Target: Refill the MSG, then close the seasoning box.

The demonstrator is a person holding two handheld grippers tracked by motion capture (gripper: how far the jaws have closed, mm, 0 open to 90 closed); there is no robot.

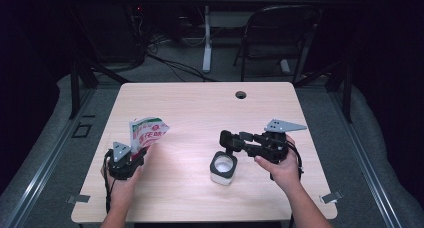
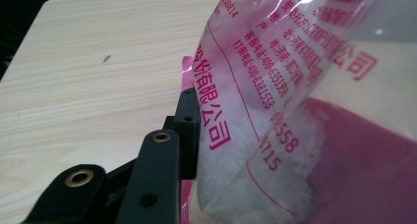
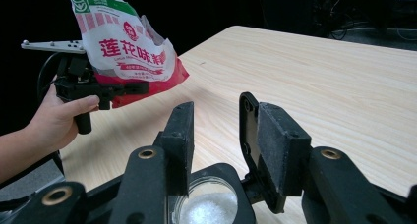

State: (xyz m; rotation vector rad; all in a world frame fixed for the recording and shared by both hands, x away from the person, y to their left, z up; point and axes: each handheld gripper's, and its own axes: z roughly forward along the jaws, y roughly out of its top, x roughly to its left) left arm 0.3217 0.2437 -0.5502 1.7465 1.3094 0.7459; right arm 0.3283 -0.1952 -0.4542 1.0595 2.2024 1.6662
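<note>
A red-and-white printed plastic bag of crystals (image 1: 146, 132) is clamped upright in the left gripper (image 1: 135, 155). The right gripper (image 1: 231, 140), jaws apart w/ nothing between, is held just above a white square jar (image 1: 223, 168).

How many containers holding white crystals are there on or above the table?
2. The bag is held up in the left gripper, at the table's left; the small jar stands on the table under the right gripper.
</note>
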